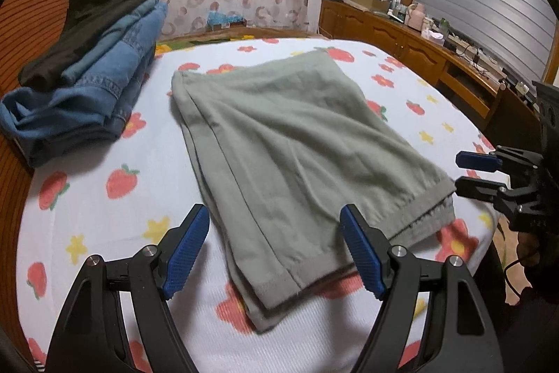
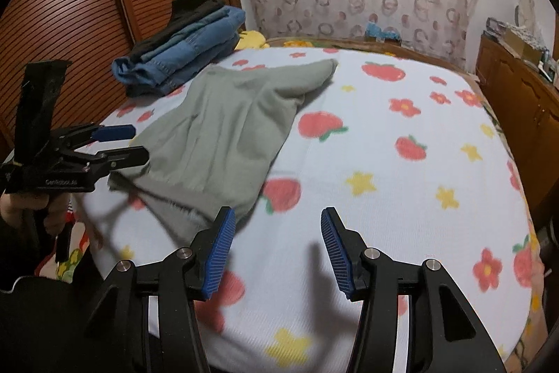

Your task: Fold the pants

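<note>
Grey-green pants (image 1: 297,142) lie folded flat on the strawberry-print bed sheet (image 1: 104,198), hems toward me. My left gripper (image 1: 274,250) is open just above the near hem, its blue pads (image 1: 187,250) wide apart with the cloth lying below and between them, not pinched. In the right wrist view the same pants (image 2: 216,135) lie left of centre and the left gripper (image 2: 139,142) hovers at their near left edge. My right gripper (image 2: 278,250) is open over bare sheet right of the pants, with nothing between its fingers. It also shows at the pants' right corner (image 1: 459,172).
A stack of folded jeans and a dark garment (image 1: 87,69) sits at the bed's far left corner. A wooden louvred wardrobe (image 2: 70,6) stands behind it. A cluttered wooden cabinet (image 1: 401,34) runs along the right side. A hand (image 2: 14,209) holds the left gripper's handle.
</note>
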A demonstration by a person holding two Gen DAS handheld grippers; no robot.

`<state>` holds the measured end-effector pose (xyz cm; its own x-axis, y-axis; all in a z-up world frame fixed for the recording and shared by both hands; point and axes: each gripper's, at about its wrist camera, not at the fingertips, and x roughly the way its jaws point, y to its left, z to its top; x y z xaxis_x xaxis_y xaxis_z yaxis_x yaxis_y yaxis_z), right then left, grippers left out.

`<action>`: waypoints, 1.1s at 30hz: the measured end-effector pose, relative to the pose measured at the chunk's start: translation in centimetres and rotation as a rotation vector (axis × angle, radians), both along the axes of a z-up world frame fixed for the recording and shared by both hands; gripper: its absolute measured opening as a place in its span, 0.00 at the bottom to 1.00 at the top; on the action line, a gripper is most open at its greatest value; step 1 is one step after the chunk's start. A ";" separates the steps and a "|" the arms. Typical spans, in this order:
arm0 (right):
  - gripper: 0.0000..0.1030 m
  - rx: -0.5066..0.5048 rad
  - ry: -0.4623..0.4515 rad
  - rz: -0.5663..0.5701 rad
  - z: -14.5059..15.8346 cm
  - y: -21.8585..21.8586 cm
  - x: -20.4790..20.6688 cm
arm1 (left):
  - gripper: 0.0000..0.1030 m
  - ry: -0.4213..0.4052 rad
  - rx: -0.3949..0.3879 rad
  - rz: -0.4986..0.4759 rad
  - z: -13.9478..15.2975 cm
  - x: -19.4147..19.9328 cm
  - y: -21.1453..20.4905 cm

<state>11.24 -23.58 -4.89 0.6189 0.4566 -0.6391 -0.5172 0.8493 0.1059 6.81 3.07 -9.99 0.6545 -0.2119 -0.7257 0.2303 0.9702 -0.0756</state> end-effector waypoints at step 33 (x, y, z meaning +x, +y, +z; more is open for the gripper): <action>0.01 0.026 0.008 0.134 0.6 1.3 -3.3 | 0.76 0.012 -0.002 0.023 -1.4 0.1 0.8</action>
<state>7.98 -22.25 -4.29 0.5466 0.5513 -0.6303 -0.6245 0.7698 0.1316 6.92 3.89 -11.43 0.6501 -0.1987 -0.7334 0.2073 0.9750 -0.0805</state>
